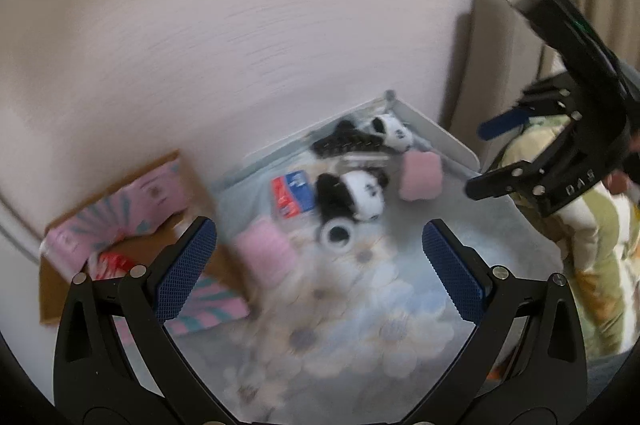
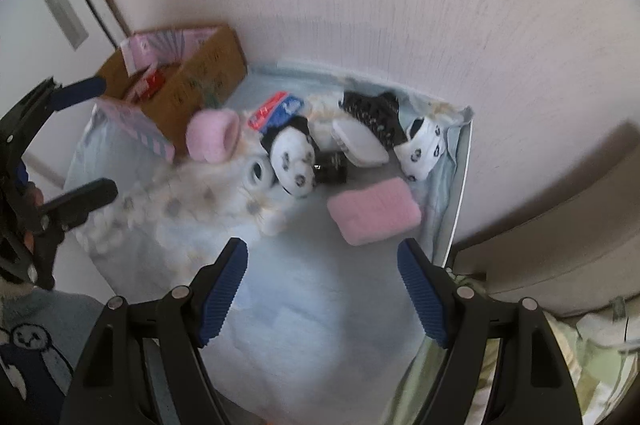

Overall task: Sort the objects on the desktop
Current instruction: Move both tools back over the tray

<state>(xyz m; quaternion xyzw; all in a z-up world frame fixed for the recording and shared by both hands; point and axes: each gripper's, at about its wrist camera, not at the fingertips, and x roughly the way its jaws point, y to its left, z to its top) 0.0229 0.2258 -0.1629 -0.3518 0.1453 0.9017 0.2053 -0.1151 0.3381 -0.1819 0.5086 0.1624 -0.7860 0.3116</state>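
Left tool [image 1: 319, 267]: black plastic arms w/ round silver screws. Each finger [image 1: 186, 267] has a dark blue pad w/ a tiny bumpy grid.

Right tool [image 2: 322, 291]: same black frame & silver screws, but its blue pads [image 2: 420, 299] have ridges, like stripes. Seen from the left cam, its black body has white letters on it, too blurry to read, plus black cables w/ a bit of green up top.

A bit of skin shows behind each tool. Light blue sleeve w/ a cartoon face [image 2: 28, 337].
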